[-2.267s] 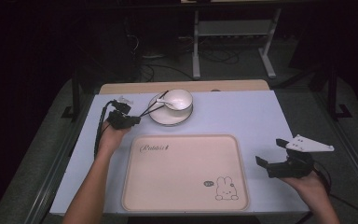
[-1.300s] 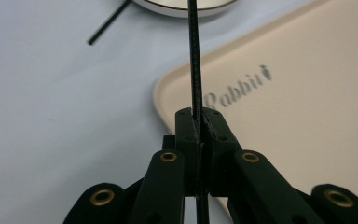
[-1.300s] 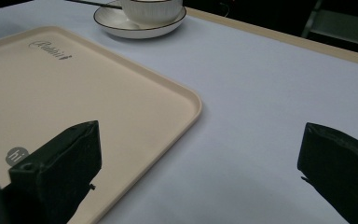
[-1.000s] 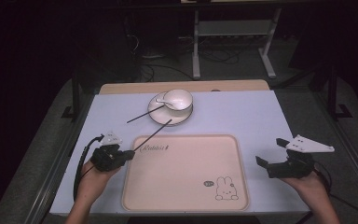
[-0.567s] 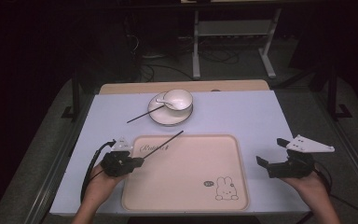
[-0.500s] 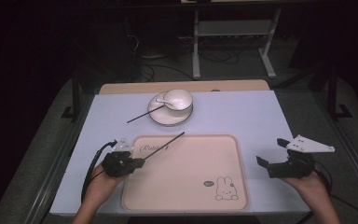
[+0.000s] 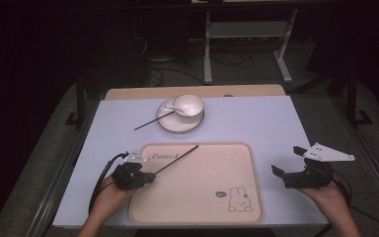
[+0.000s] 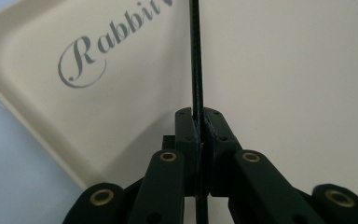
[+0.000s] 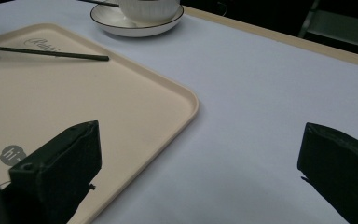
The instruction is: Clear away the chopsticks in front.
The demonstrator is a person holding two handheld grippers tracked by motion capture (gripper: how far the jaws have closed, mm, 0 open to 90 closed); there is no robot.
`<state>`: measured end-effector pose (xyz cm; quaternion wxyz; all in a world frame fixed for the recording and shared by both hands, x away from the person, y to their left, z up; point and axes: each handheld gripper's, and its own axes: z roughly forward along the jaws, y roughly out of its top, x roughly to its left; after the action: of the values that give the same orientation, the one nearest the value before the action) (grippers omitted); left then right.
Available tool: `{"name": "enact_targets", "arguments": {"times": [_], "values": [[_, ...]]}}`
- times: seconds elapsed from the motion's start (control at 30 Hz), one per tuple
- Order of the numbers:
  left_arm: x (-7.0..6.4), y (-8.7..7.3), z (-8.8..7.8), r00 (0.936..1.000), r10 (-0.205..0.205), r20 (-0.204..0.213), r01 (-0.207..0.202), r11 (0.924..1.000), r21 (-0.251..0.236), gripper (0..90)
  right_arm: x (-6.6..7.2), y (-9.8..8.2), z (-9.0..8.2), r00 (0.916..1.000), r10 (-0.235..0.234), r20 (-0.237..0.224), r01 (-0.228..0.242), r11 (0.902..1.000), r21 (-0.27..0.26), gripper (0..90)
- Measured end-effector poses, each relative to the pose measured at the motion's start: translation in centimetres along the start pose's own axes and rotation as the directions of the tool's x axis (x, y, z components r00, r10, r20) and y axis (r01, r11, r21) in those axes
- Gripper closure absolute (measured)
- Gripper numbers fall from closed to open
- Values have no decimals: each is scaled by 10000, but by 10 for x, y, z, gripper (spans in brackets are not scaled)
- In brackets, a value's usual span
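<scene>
Left tool (image 7: 145, 177) clamped tight on a black chopstick (image 7: 176, 158), pinching it near one end, jaws pressed flat against the thin shaft in the left gripper view (image 8: 196, 70). Sits over the near-left corner of the beige tray (image 7: 237, 163), right beside the "Rabbit" lettering (image 8: 107, 44). Long axis of the held stick running away from the tool, up and to the right across the tray's far-left part, free tip reaching out near the far rim. Looks lifted rather than lying flat, though height above the tray hard to call from these angles.

Second chopstick (image 7: 153, 121) well apart, across the lilac surface (image 7: 256, 123), one end resting on the saucer (image 7: 180, 123), the other out on the surface, lying on much the same diagonal. White bowl (image 7: 188, 104) on that saucer, with a white spoon (image 7: 170, 106) against it.

Right tool (image 7: 288, 174) spread wide, gripping nothing, parked over bare surface just off the tray's right edge; tray corner (image 9: 186, 100) between its jaws in the right gripper view, held stick's tip (image 9: 74, 56) visible far off.

Key relation, as a judgement: stick pointing straight out along the left tool's own line, already over the tray, so setting it down likely needs only a lowering and a release. For the remaining stick by the saucer, left hand clearly the nearer one.
</scene>
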<state>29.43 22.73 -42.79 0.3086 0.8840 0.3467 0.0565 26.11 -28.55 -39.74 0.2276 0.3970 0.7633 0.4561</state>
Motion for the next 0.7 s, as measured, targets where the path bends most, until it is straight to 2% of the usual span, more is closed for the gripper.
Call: {"name": "enact_targets", "arguments": {"times": [0.53, 0.63, 0.7], "values": [[1, -2, 1, 9999, -46, 138, 46, 10000, 7, 801, 2, 1, 0, 10000, -88, 12, 89, 9999, -52, 0], [1, 0, -1, 10000, 24, 44, -24, 10000, -80, 737, 2, 2, 0, 10000, -70, 5, 70, 10000, -27, 0], [1, 1, -4, 10000, -62, -45, 61, 9995, -314, 637, 2, 2, 1, 10000, -85, -7, 85, 10000, -46, 0]]}}
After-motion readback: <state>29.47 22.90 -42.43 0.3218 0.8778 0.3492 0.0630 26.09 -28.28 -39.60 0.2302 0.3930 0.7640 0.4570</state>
